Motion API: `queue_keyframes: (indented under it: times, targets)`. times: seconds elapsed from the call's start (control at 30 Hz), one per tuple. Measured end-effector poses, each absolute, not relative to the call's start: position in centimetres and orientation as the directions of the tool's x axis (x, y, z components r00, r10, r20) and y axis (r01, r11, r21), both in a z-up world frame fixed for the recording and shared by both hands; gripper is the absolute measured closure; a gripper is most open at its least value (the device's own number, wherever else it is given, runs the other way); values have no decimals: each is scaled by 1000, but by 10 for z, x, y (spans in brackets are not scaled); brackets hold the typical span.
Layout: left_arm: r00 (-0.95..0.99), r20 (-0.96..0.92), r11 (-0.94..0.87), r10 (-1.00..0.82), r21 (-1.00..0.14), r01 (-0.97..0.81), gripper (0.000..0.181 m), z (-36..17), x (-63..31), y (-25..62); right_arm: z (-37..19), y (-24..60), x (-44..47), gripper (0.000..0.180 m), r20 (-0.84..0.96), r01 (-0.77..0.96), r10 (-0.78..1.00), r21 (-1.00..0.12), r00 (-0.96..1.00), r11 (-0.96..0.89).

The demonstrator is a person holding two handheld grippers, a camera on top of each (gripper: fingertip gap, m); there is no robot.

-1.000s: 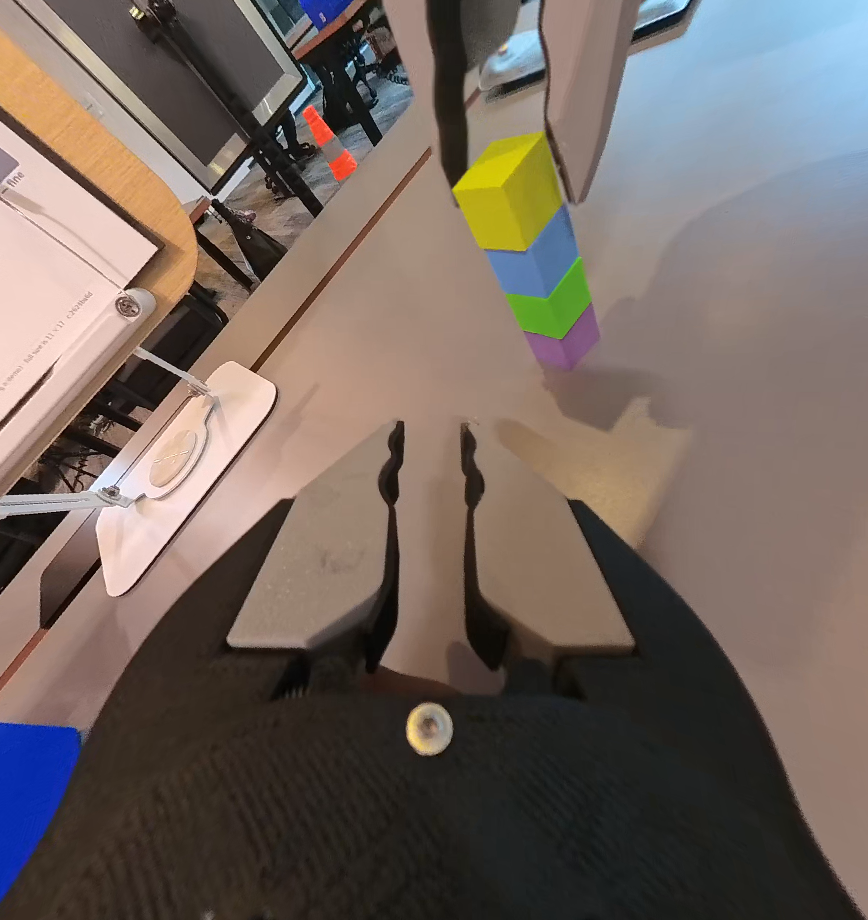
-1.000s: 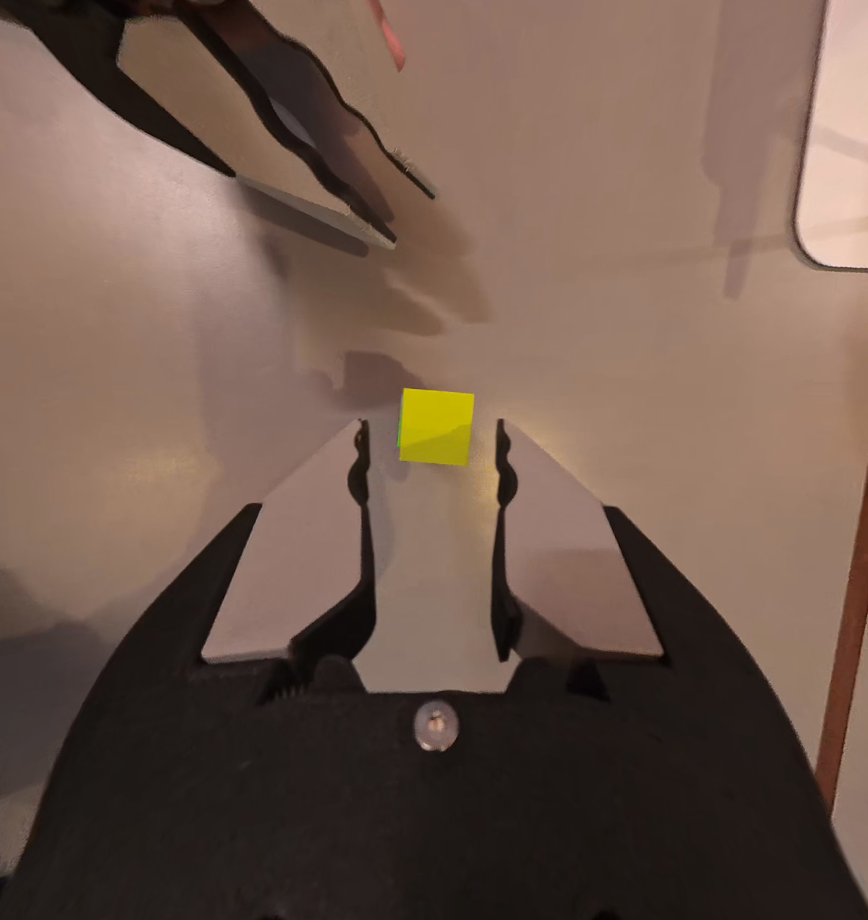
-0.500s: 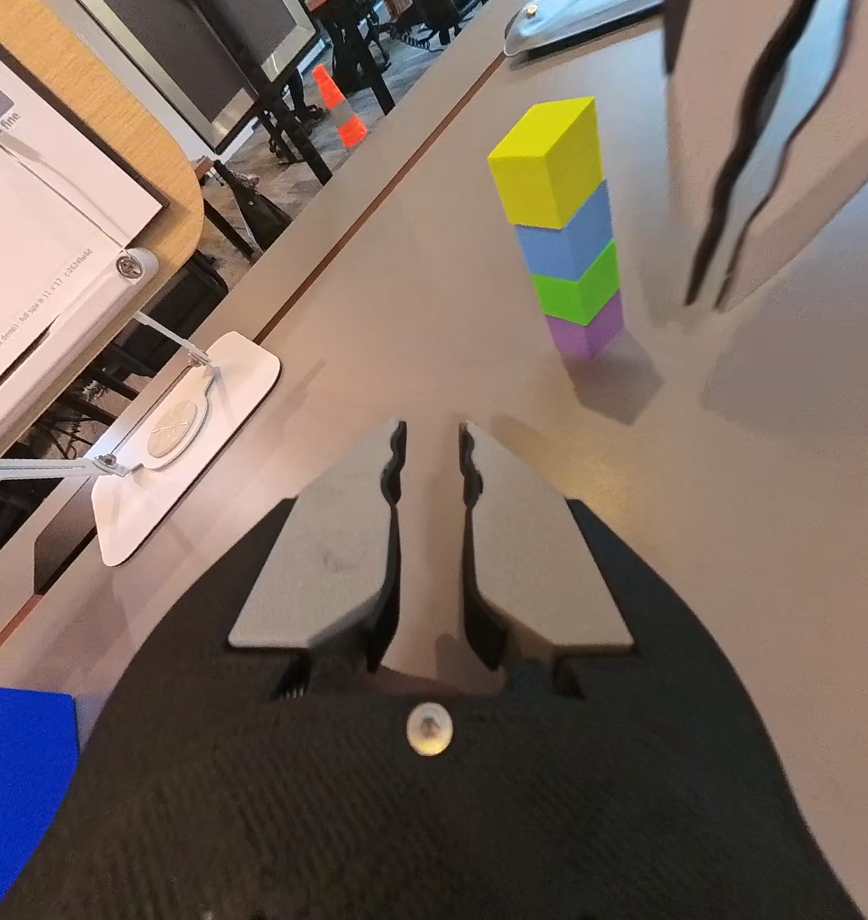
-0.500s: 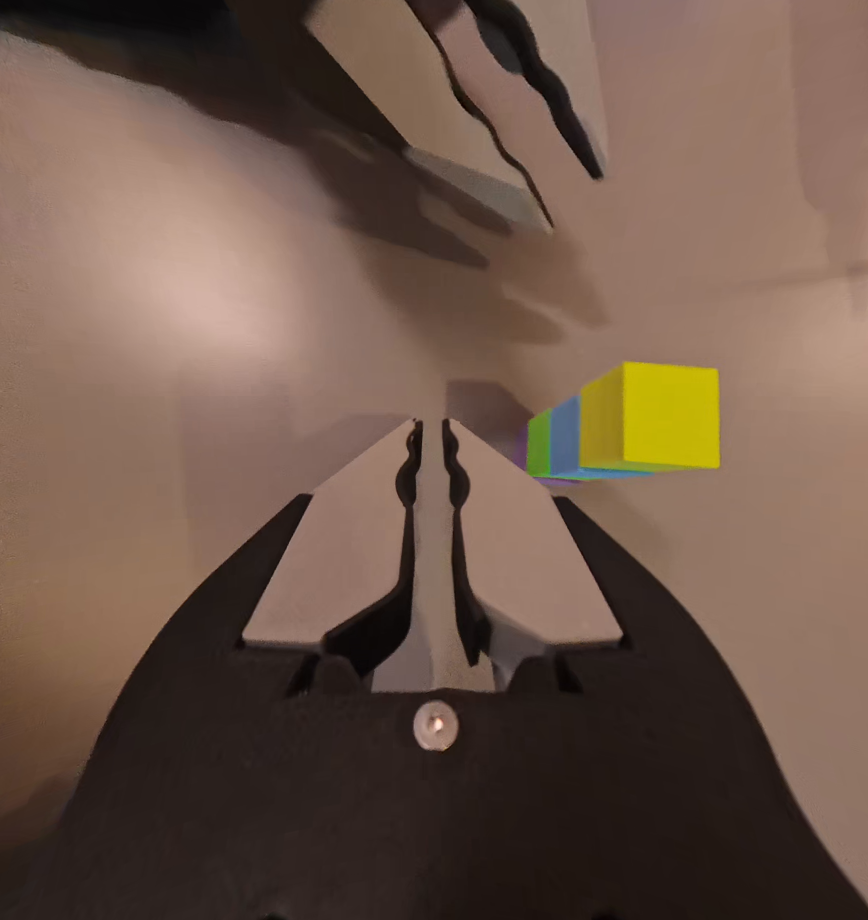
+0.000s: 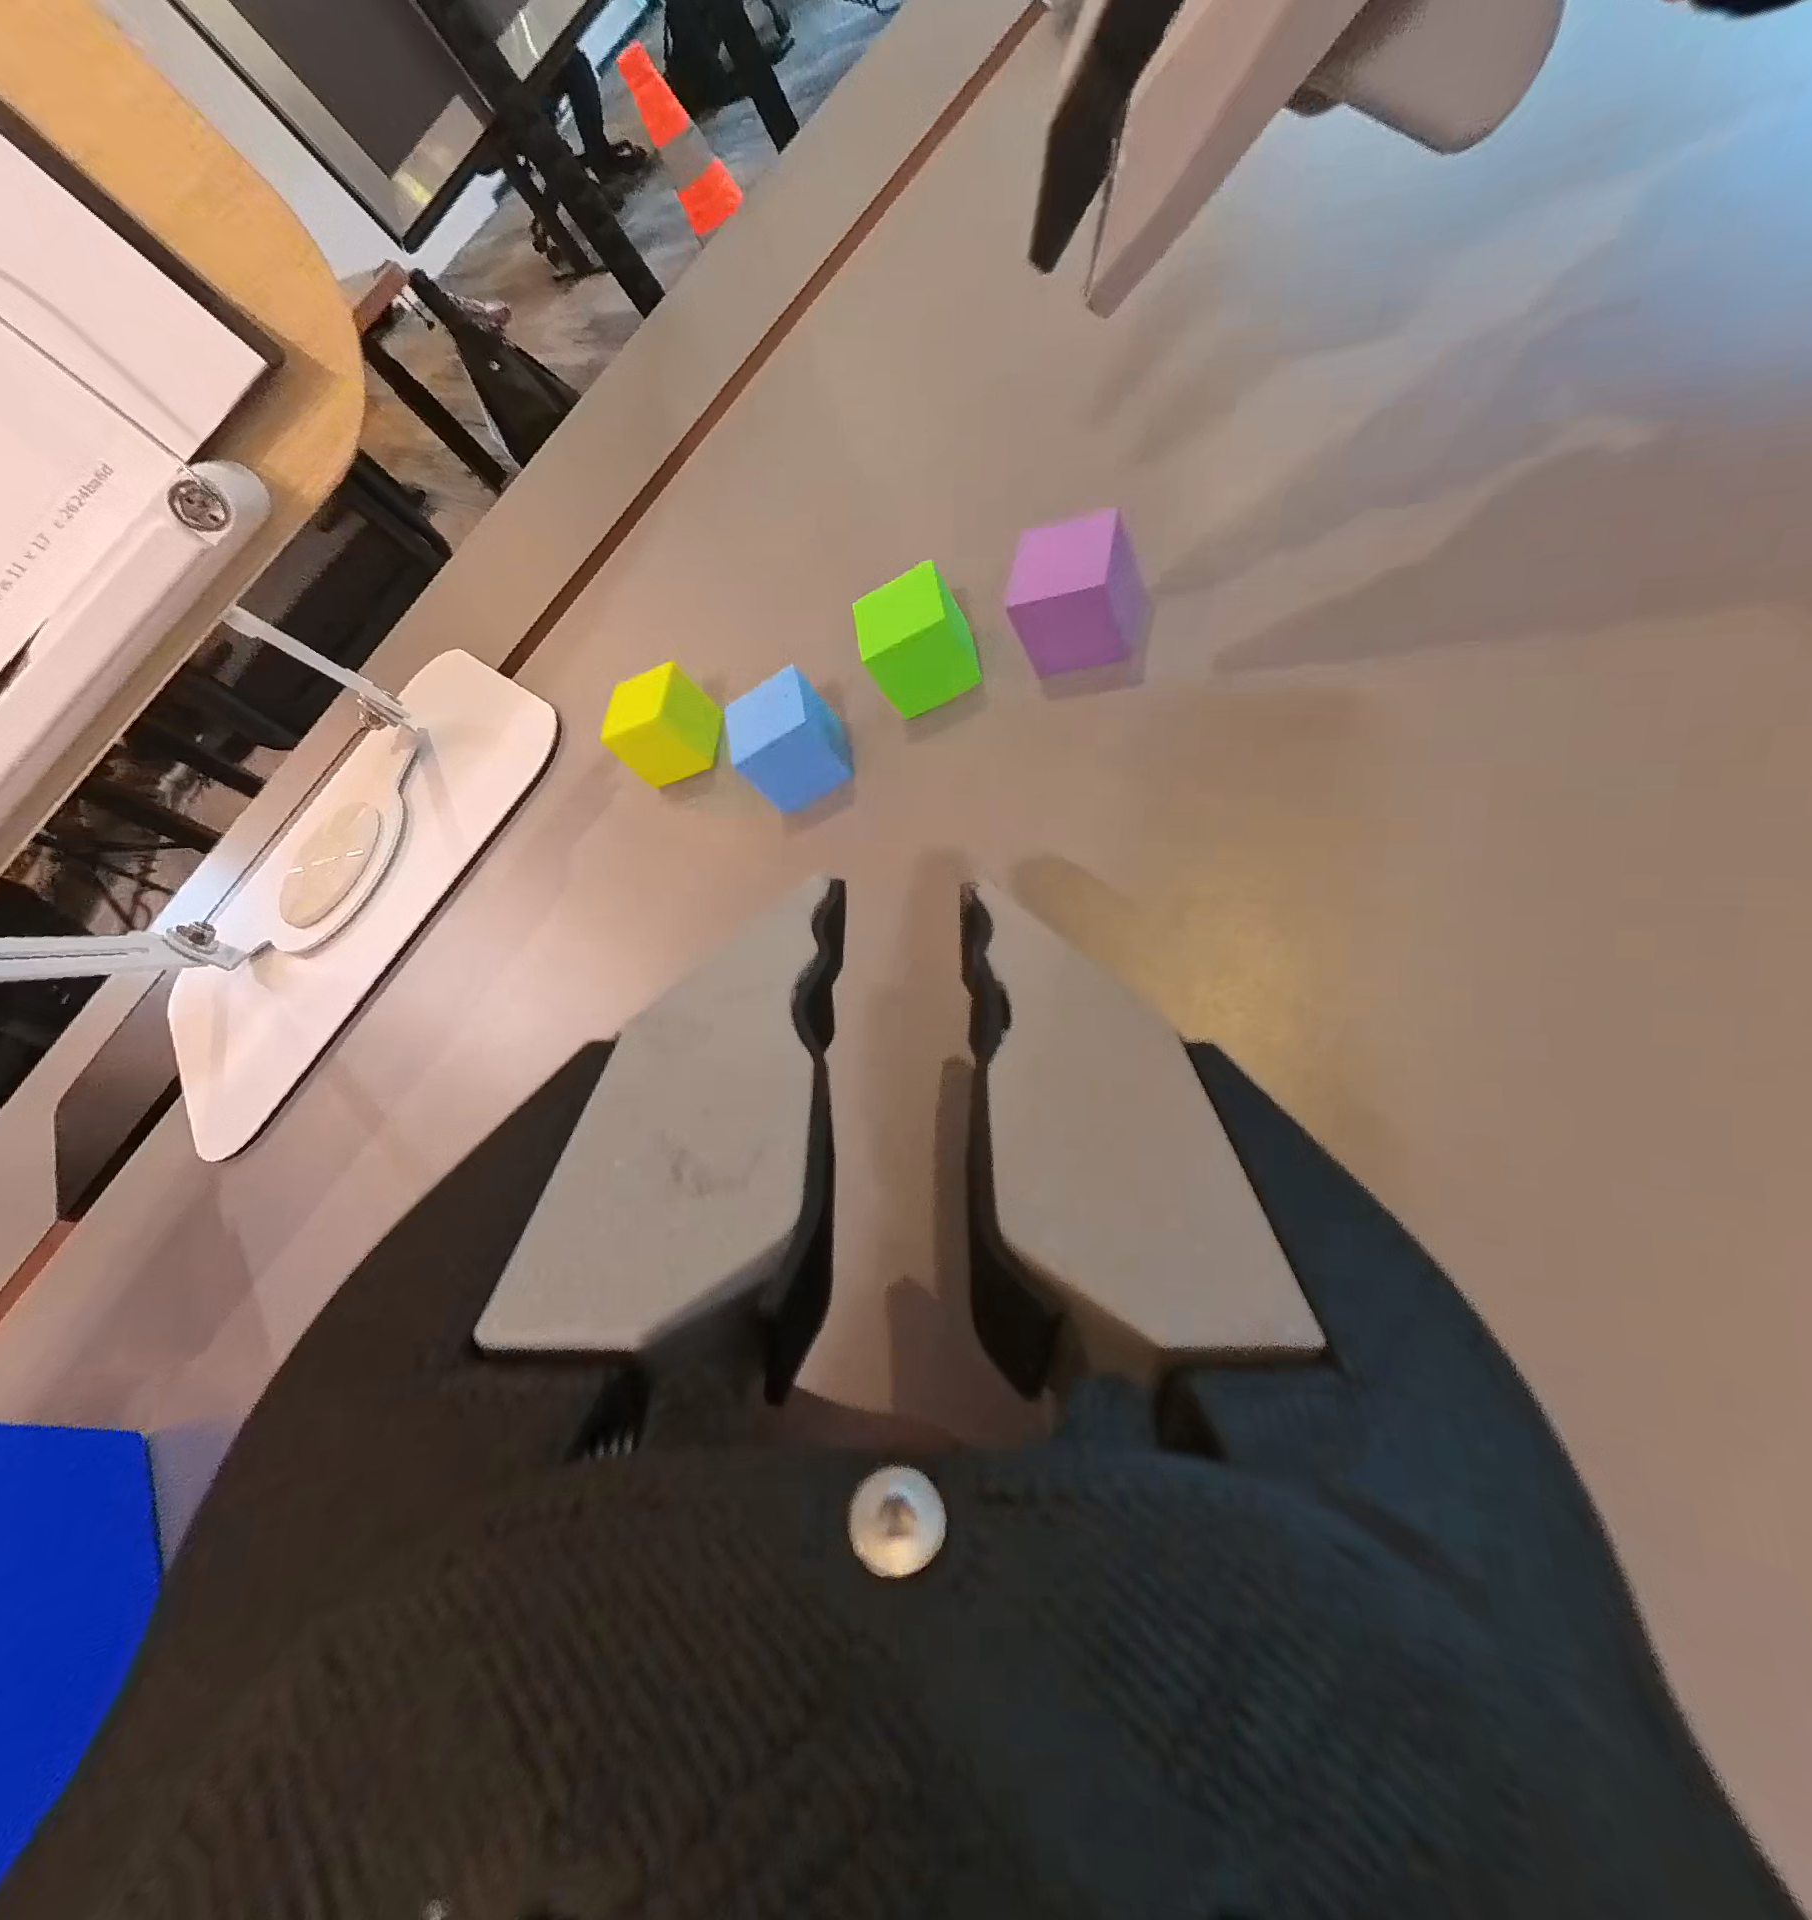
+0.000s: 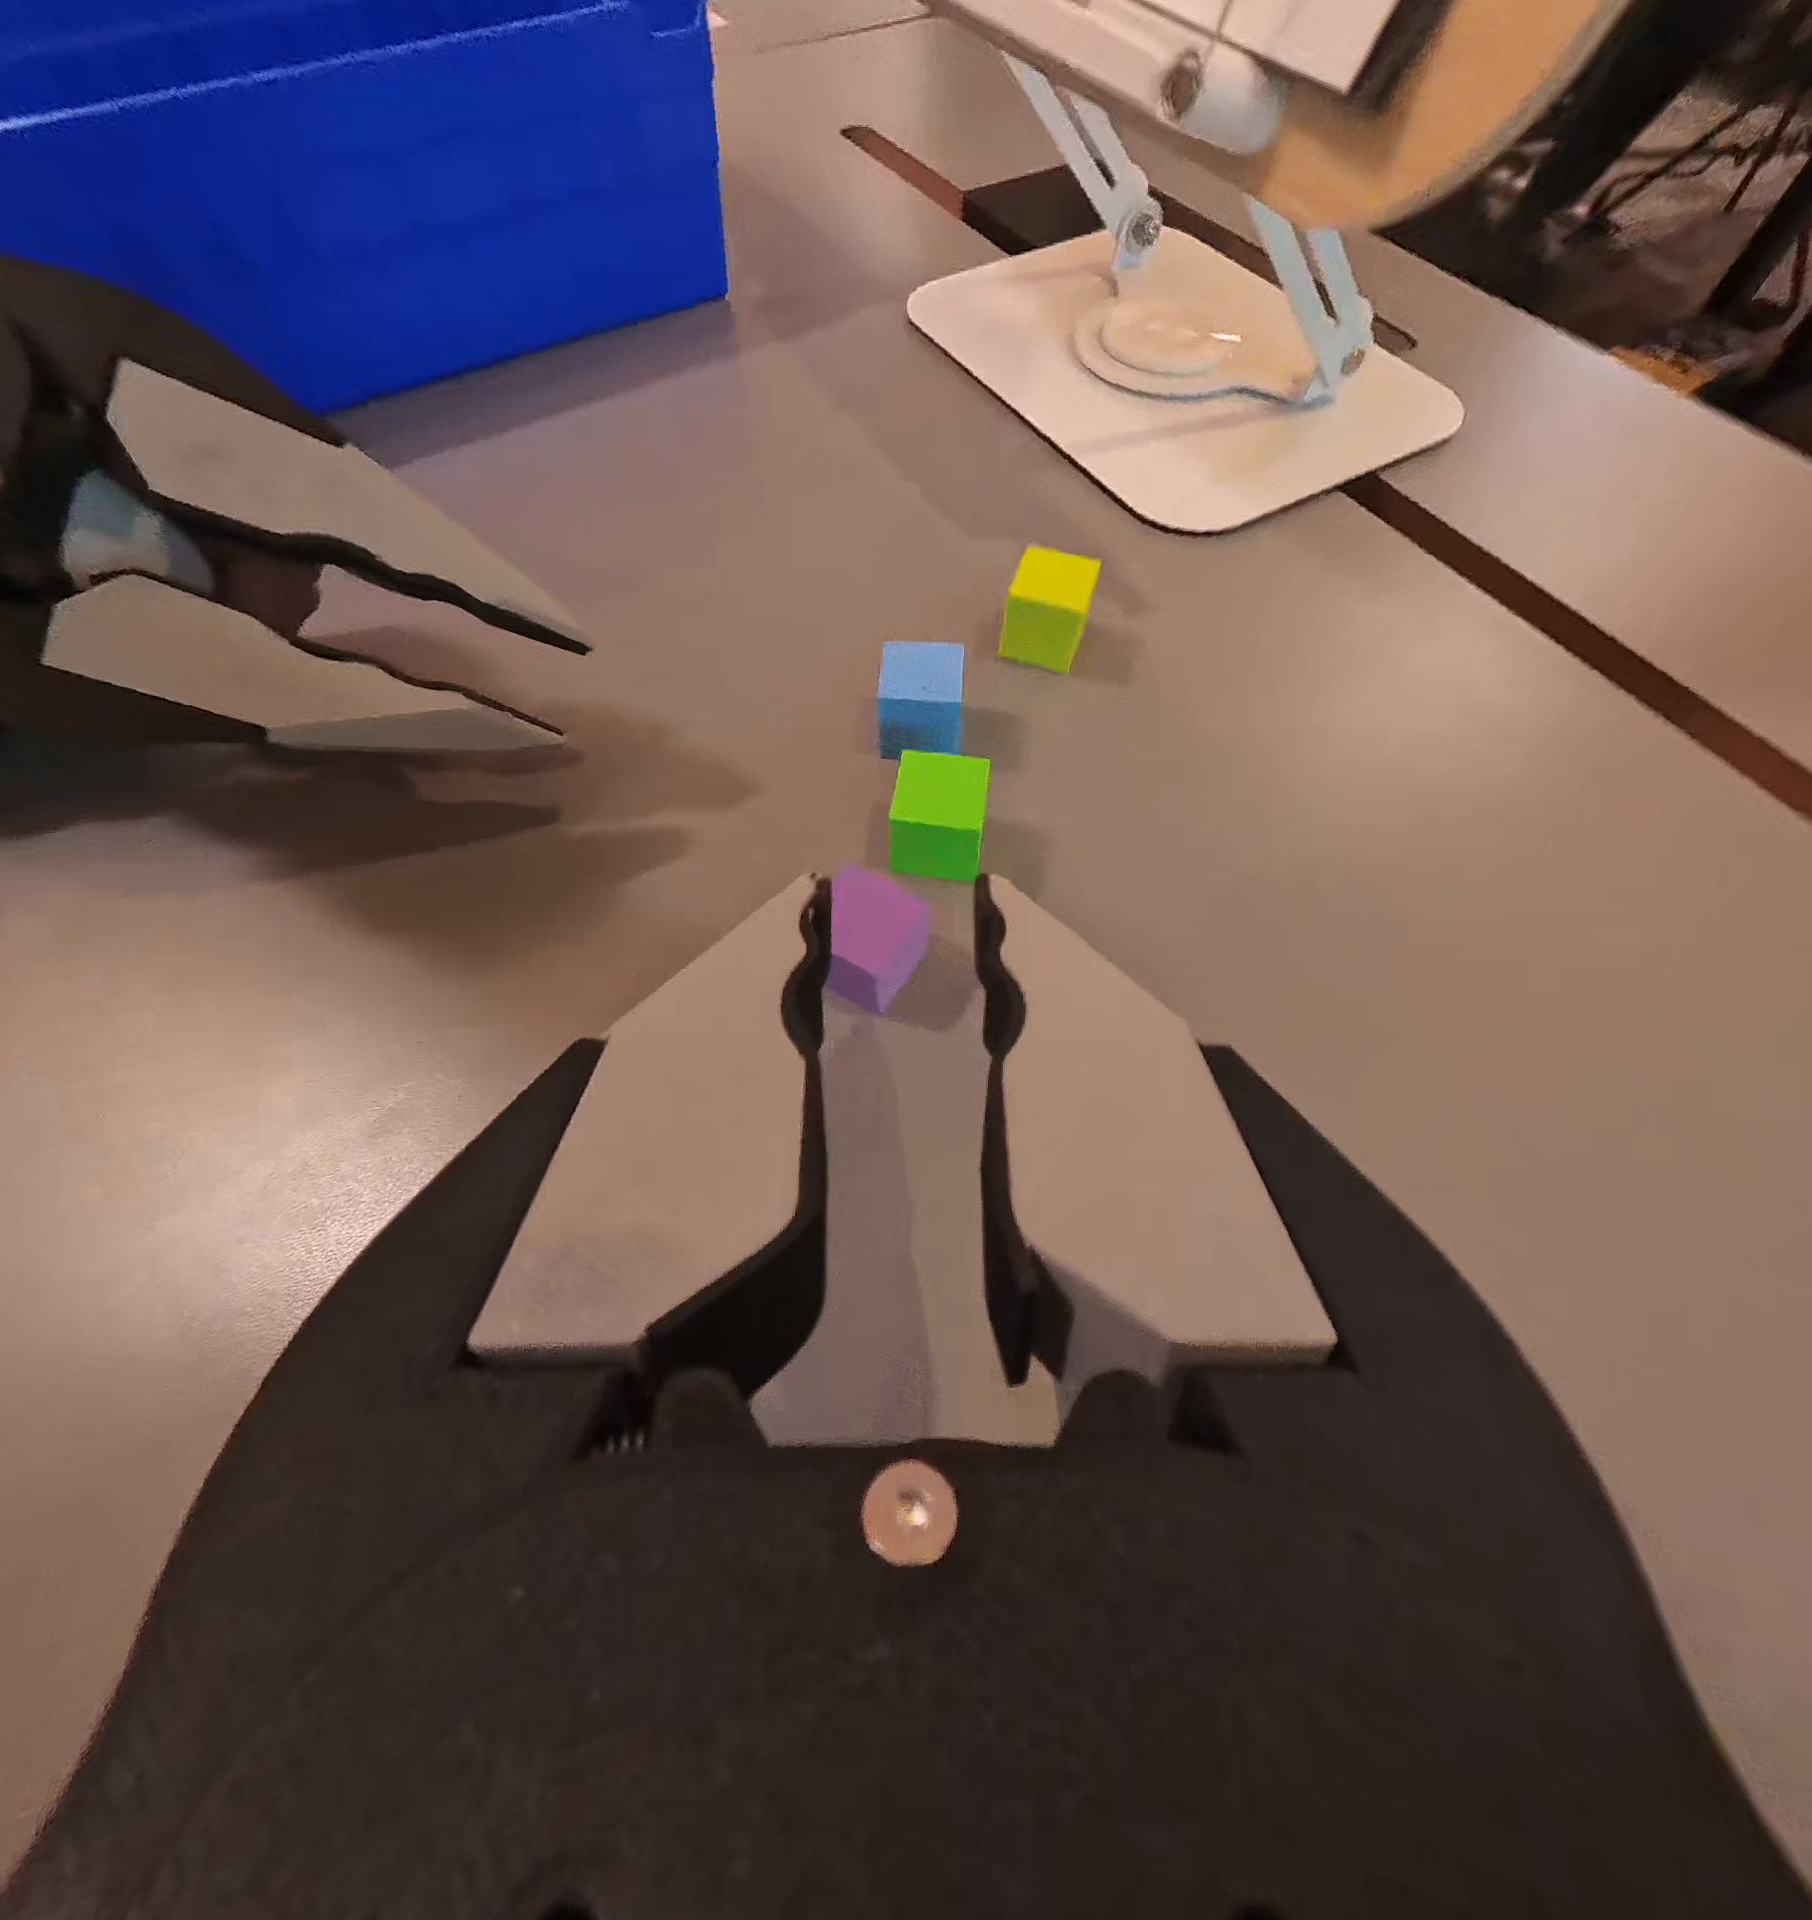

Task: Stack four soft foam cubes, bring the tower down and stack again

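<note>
Now four foam cubes lie singly on the grey table (image 5: 1401,935), none stacked: one yellow cube (image 5: 661,722), one blue cube (image 5: 788,738), one green cube (image 5: 916,638) and one purple cube (image 5: 1076,594). They form a loose row; yellow and blue sit just beside each other, green and purple a little apart. Each is a plain, matte, sharp-edged block. One blue bin (image 6: 362,177) stands at the table's far side; its inside is hidden. One white stand base (image 6: 1182,416) rests near the yellow cube. Two grippers show: the left gripper (image 5: 902,899) hangs short of the row, jaws slightly apart and empty; the right gripper (image 6: 900,888) has its jaws apart, the purple cube seen between its tips, contact unclear.
</note>
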State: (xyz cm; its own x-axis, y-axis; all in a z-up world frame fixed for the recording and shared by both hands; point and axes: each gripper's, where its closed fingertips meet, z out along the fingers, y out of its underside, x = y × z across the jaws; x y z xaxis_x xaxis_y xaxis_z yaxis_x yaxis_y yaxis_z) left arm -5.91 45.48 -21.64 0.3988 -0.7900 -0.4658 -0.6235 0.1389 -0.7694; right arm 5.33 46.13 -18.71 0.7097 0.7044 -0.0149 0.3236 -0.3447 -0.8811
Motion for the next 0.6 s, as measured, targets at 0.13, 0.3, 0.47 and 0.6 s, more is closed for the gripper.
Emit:
queue_keyframes:
  times: [0.13,0.3,0.47,0.6]
  targets:
    - [417,-444,102,-793,-772,-627,160,-221,-62,458,-202,454,48,144,-138,275,702,-854,699,-442]
    - [459,-415,47,-786,-780,-624,160,-223,-68,466,-218,461,34,125,-189,243,643,-818,742,-522]
    - [482,-381,5,-789,-789,-615,157,-224,-72,469,-238,467,25,123,-169,280,606,-769,778,-574]
    - [467,-367,-4,-804,-783,-622,155,-227,-71,467,-252,465,27,150,-99,350,602,-735,792,-581]
